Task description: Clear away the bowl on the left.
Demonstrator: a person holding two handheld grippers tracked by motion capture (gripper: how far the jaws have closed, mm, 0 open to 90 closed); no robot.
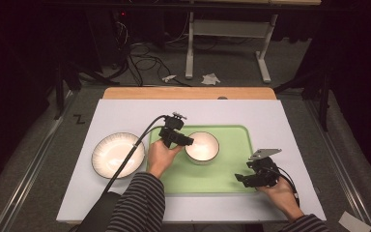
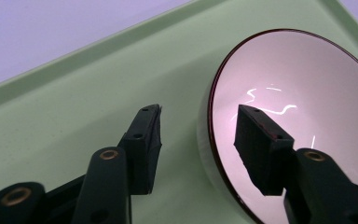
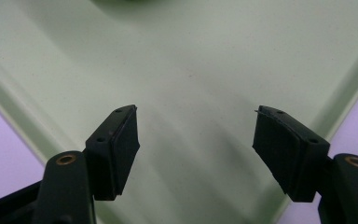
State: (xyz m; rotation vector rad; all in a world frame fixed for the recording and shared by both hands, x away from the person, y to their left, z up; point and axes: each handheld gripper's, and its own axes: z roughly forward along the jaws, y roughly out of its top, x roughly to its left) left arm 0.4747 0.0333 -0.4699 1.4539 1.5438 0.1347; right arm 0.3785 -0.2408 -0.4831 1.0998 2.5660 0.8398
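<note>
While the white bowl (image 1: 202, 146) sits on the green tray (image 1: 222, 179), the left gripper (image 1: 182, 140) straddles its near-left rim, jaws spread, one inside, one outside, pressing nothing; the right gripper (image 1: 241, 180) hovers released, farther away.

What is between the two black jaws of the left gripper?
The rim of the bowl. In the left gripper view one jaw of the left gripper is inside the bowl, the other outside over the green tray, neither pressing it.
</note>
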